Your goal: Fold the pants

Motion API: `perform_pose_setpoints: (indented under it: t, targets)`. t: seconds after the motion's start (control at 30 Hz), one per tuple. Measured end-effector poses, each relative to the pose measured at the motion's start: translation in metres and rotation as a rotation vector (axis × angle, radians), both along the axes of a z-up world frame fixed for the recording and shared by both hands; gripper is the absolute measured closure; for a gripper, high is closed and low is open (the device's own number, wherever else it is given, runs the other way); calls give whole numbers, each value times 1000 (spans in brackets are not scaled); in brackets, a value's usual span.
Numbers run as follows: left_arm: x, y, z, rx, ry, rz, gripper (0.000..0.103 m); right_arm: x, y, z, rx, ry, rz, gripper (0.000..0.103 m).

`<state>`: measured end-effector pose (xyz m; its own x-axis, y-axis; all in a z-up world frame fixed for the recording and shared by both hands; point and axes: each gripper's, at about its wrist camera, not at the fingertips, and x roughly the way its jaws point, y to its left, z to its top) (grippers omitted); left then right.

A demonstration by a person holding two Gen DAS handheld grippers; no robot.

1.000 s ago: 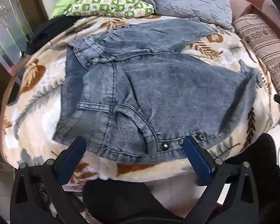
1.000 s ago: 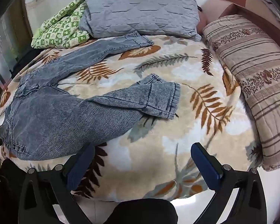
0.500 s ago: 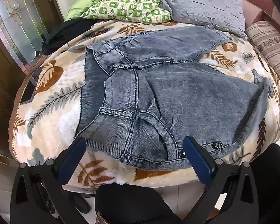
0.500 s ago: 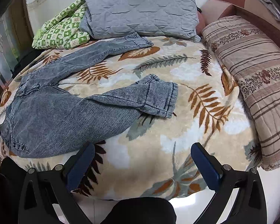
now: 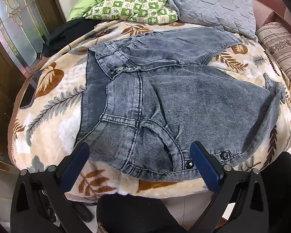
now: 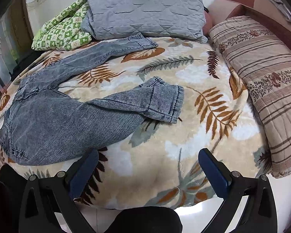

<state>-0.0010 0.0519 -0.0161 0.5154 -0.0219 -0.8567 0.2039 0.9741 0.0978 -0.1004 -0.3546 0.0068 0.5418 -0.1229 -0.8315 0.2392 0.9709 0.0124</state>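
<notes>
Grey-blue denim pants (image 5: pixel 184 104) lie spread on a leaf-patterned blanket (image 5: pixel 54 120), waist to the left, legs splayed apart. In the right wrist view the pants (image 6: pixel 67 116) show one leg reaching to the grey pillow and the near leg bent, with its cuff (image 6: pixel 164 101) mid-bed. My left gripper (image 5: pixel 139 151) is open and empty, hovering over the near waistband by the snap buttons (image 5: pixel 189 164). My right gripper (image 6: pixel 148 159) is open and empty above the blanket (image 6: pixel 184 136), right of the near leg.
A grey quilted pillow (image 6: pixel 145 9), a green checked quilt (image 6: pixel 62 33) and a striped bolster (image 6: pixel 265 81) lie along the far and right sides. A black garment (image 5: pixel 67 33) lies at the bed's left edge, near a glass door (image 5: pixel 15 31).
The left gripper has moved left and up along the waistband, so the pants sit more to the right in its view. The right gripper has pulled back slightly. Pants have not moved.
</notes>
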Motion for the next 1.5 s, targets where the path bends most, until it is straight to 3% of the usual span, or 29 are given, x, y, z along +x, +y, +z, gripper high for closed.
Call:
perform_pose_setpoints:
  t: [0.2,0.43,1.5]
  targets:
    - [0,-2,2,-38,1,1,0,-1,-3,-3,9,2,-7,0]
    - [-1,-14,-1,26,-7,-35,0,1,-1,-2,10,1,-7,0]
    - [-1,-18,3,-17,15,-21,0,-5,-11,-7,71,-5,-50,0]
